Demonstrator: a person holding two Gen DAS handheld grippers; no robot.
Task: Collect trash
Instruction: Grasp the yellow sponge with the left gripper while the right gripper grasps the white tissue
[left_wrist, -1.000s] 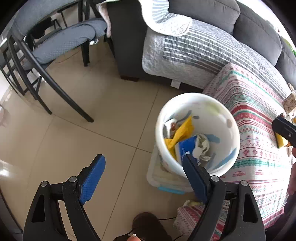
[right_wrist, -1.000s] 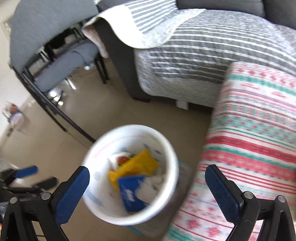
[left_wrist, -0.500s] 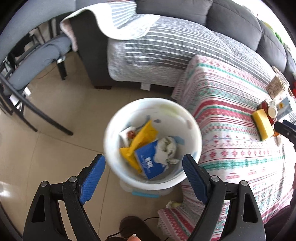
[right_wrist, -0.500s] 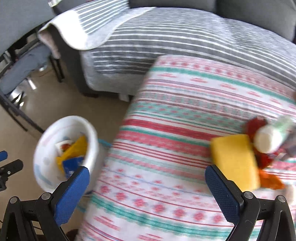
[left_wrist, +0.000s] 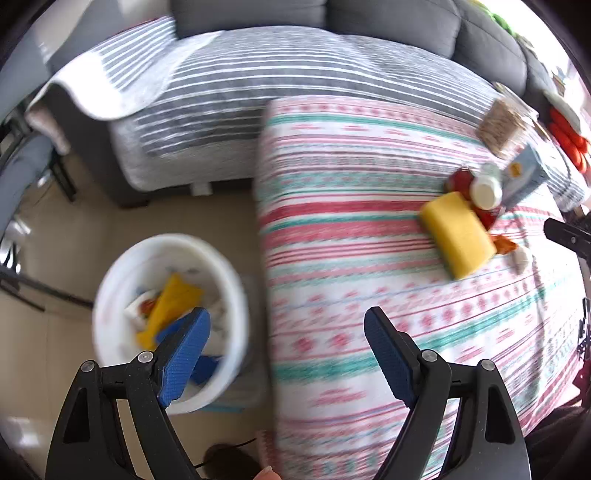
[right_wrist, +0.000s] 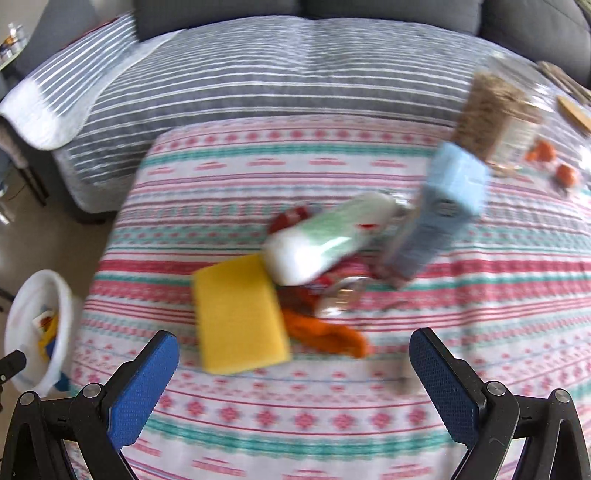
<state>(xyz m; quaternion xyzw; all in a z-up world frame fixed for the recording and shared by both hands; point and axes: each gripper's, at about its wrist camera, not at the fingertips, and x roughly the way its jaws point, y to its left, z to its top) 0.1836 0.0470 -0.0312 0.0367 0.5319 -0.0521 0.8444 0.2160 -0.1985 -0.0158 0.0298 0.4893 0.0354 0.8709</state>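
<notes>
1. The left wrist view looks steeply down from above the near-left corner of the patterned table (left_wrist: 369, 258). It takes in both the floor with the white bin (left_wrist: 110, 295) and the table's left edge, with the left gripper (left_wrist: 287, 332) spread wide at the bottom of the frame.
2. The right wrist view sits closer over the table (right_wrist: 295, 424) and faces across it toward the striped sofa (right_wrist: 295, 74). The right gripper (right_wrist: 295, 360) frames the near edge.
3. Both views share the yellow sponge (left_wrist: 458, 232) (right_wrist: 240, 314), the bin (right_wrist: 62, 314), the table and the sofa (left_wrist: 314, 66).
4. Both are motion-blurred.
</notes>
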